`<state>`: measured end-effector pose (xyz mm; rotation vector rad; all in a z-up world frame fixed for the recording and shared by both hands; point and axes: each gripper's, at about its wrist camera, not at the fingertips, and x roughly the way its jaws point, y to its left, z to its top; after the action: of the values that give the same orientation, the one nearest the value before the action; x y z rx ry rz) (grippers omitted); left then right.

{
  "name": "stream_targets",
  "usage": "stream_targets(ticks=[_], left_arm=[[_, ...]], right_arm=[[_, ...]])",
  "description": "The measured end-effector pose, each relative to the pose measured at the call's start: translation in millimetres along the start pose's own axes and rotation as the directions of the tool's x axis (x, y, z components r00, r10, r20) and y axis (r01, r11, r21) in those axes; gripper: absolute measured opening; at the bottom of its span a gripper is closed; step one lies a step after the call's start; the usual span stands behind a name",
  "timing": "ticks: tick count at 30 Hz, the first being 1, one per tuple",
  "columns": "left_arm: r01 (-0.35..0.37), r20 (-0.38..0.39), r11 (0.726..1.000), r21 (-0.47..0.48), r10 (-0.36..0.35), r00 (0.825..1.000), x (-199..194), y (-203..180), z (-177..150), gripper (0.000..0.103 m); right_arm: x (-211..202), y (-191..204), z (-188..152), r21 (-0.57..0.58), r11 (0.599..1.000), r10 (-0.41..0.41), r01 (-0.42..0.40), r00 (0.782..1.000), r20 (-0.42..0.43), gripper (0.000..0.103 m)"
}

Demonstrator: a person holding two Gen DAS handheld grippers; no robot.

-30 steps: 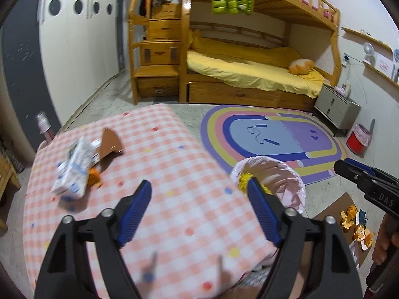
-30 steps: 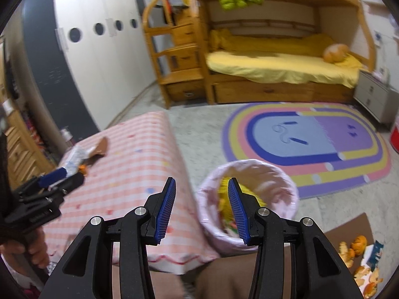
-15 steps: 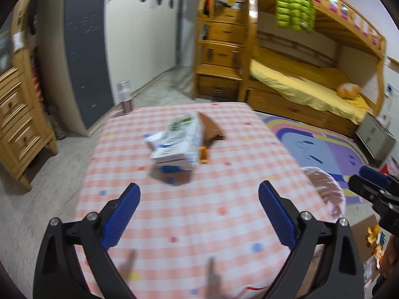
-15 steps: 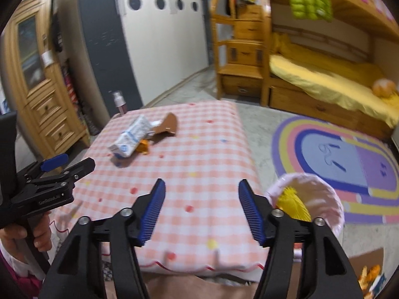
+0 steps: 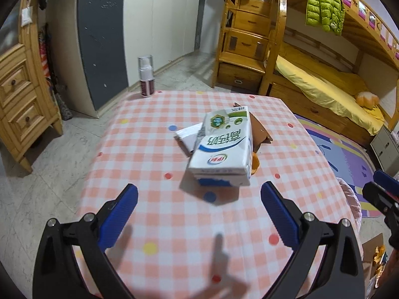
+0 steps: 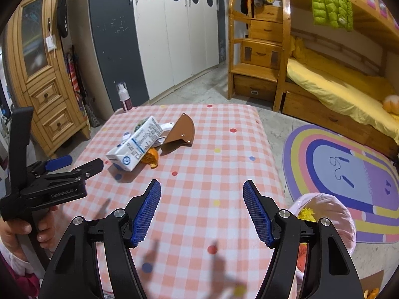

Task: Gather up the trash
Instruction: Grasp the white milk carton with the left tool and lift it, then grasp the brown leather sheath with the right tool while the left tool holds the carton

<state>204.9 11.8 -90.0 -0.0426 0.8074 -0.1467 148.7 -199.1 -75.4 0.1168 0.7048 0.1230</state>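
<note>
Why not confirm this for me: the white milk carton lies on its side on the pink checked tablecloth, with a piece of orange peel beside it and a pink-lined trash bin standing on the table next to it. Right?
One thing is wrong: the pink-lined trash bin stands on the floor past the table's edge, not on the table, as the right wrist view shows. The white milk carton does lie on its side on the pink checked tablecloth, with the piece of orange peel beside it.

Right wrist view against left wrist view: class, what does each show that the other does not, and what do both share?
Only the right wrist view shows the hand holding the left gripper and the open bin with yellow trash. Only the left wrist view shows the carton's printed front. Both share the milk carton, brown piece, orange peel and checked table.
</note>
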Motion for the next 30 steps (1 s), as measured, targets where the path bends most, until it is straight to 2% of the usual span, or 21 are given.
stream_targets(ticks=[7,13,16,18,19,25,30], left_arm=[[0.042,-0.041,0.999,0.015,-0.041,0.998,35.7,-8.8,13.1,0.096],[0.094,-0.059,0.996,-0.004,-0.094,0.994,52.0,-6.0,20.2,0.095],[0.131,-0.069,0.991,-0.034,-0.133,0.989,57.3,0.7,19.9,0.088],[0.154,-0.087,0.987,-0.043,-0.158,0.984,60.7,1.2,18.5,0.071],[0.162,-0.093,0.986,-0.036,-0.165,0.982,59.9,0.9,17.2,0.071],[0.074,0.030,0.997,0.019,-0.075,0.997,7.7,0.5,8.1,0.068],[0.025,0.113,1.000,-0.001,-0.025,0.993,-30.7,15.2,3.8,0.068]], right_arm=[[30.3,-9.7,2.3,-0.010,0.999,-0.031,0.030,0.998,-0.048,0.068],[46.0,-8.1,2.0,-0.030,0.999,-0.027,0.025,0.997,-0.075,0.053],[47.1,-4.7,-1.0,-0.044,0.999,-0.021,0.017,0.996,-0.083,0.053],[46.1,-2.6,-2.7,-0.050,0.999,-0.019,0.015,0.996,-0.087,0.053],[45.8,-2.4,-2.3,-0.051,0.999,-0.018,0.013,0.996,-0.089,0.053],[39.9,4.7,2.2,-0.070,0.998,-0.008,0.003,0.997,-0.076,0.054],[52.2,18.5,9.4,-0.085,0.996,0.010,-0.016,0.997,-0.075,0.058]])
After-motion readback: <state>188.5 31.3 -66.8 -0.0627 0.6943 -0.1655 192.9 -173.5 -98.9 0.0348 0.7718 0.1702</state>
